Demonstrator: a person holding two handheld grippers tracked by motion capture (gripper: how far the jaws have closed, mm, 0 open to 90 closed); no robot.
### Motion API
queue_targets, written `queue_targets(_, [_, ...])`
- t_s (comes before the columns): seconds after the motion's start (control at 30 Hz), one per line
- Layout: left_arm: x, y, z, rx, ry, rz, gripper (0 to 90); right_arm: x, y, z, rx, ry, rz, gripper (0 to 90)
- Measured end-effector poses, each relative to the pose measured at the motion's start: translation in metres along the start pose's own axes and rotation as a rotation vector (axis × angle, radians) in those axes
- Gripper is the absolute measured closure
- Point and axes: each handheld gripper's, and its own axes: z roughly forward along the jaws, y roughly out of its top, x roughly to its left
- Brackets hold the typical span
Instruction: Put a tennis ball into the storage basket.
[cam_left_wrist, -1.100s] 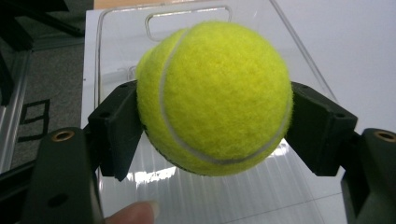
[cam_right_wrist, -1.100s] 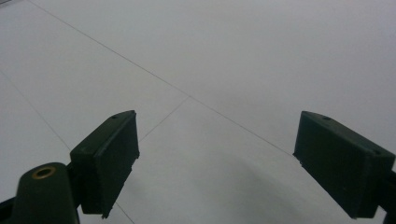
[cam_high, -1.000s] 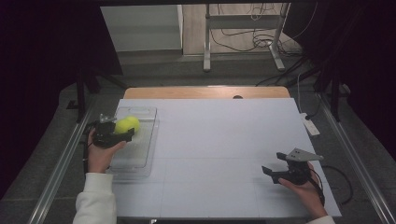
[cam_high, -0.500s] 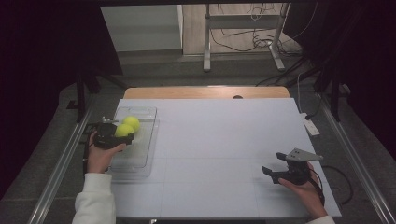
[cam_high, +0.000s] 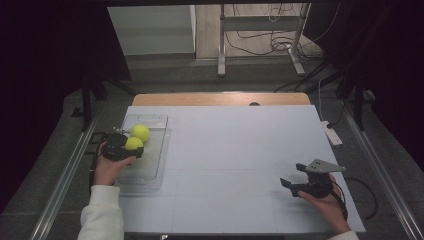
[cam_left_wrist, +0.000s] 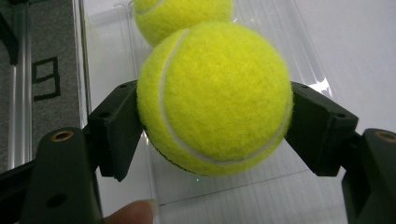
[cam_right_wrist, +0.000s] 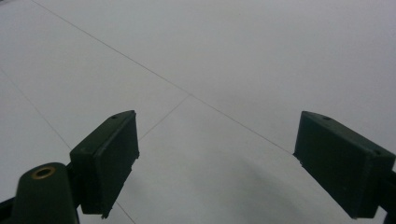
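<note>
My left gripper (cam_high: 125, 149) is shut on a yellow tennis ball (cam_high: 133, 144) (cam_left_wrist: 215, 98), held over the clear plastic tray (cam_high: 150, 165) at the table's left edge. Both black jaws press the ball's sides in the left gripper view. A second tennis ball (cam_high: 140, 132) (cam_left_wrist: 182, 16) lies in the tray just beyond the held one. At the front right of the table my right gripper (cam_high: 290, 183) (cam_right_wrist: 219, 163) stands open, jaws wide apart over bare white tabletop, nothing between them.
The white tabletop (cam_high: 240, 150) spreads between the two hands. A white power strip (cam_high: 332, 134) lies at the right edge. Metal rails run along both sides of the table, and a stand with cables is on the floor beyond.
The left gripper with its ball has drawn slightly back toward the person, so the two balls now show apart. The right gripper has stayed still.
</note>
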Motion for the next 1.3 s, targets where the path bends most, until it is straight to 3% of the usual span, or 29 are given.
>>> queue_targets(0.47, [0.001, 0.000, 0.000, 0.012, 0.010, 0.006, 24.4, 0.000, 0.000, 0.000, 0.001, 0.001, 0.000, 13.9])
queue_targets(0.6, [0.000, 0.002, -0.007, -0.030, 0.004, 0.018, 18.0, 0.002, 0.000, 0.001, 0.003, 0.007, -0.005, 13.8])
queue_targets(0.9, [-0.003, 0.003, -0.011, -0.064, -0.012, 0.017, 16.9, 0.001, 0.000, 0.001, 0.003, 0.006, -0.003, 13.9])
queue_targets(1.13, [-0.001, 0.004, -0.016, -0.131, -0.045, -0.004, 17.0, 0.001, 0.000, 0.001, 0.005, 0.006, -0.003, 13.9])
queue_targets(1.3, [-0.002, 0.004, -0.021, -0.193, -0.106, -0.017, 17.1, 0.001, 0.000, 0.001, 0.003, 0.006, -0.003, 13.9])
